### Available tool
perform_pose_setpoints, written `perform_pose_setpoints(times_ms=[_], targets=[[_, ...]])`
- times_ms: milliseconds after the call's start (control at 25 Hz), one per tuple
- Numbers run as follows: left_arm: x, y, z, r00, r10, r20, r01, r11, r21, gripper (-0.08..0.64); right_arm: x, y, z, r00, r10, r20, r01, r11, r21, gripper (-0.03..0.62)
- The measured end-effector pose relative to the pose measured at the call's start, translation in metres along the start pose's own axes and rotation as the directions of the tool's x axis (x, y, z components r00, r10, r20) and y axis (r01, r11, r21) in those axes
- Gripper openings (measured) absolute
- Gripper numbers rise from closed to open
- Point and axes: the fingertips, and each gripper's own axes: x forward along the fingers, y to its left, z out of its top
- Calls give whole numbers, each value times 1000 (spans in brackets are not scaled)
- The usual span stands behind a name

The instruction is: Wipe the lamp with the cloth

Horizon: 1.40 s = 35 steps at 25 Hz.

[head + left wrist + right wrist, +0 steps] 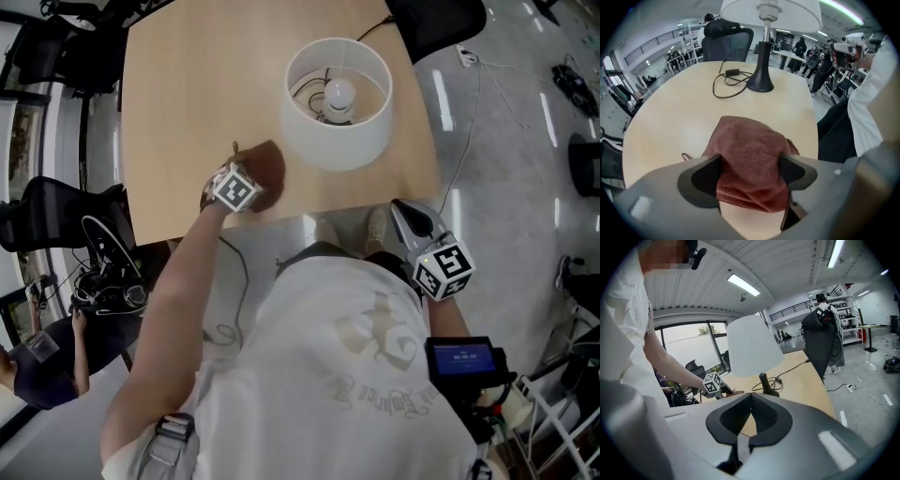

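The lamp (337, 103), with a white shade and a black base (760, 70), stands at the far right of the light wooden table (187, 94). Near the table's front edge a reddish-brown cloth (270, 167) lies bunched on the wood. My left gripper (253, 184) points down over it. In the left gripper view its jaws stand wide apart (750, 161) with the cloth (747, 140) lying loose between them. My right gripper (401, 208) hangs off the table's near right corner, shut and empty (751, 401), facing the lamp shade (752, 348).
The lamp's black cord (726, 82) loops on the table beside the base. A black chair (729, 42) stands at the table's far side. Another chair and cables (103, 253) sit on the floor at the left. People stand in the background.
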Motion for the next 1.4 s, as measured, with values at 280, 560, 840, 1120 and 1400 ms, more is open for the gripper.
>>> perform_pose_setpoints(times_ms=[280,560,840,1120,1400], targets=[[-3,-22,-3,999,-14,48,15,1000,-24,245,8,-1,9,1000,-11,7,11,1000,-5,12],[-17,-41,-3,995,-12,102,32,980,-197,164,18,12,19,1000,30,-1,-30,997,-67,12],[-111,-42,58,847,100,522,170,880,-443,166,20,20,24,998,55,3,-54,995,-88,12],[-245,-5,121,586,313,748,141,869,-474,166,25,29,32,997,74,23,-71,992,-104,12],[-340,1,199,306,313,899,192,905,-381,166,20,30,32,998,56,39,-51,992,-114,12]])
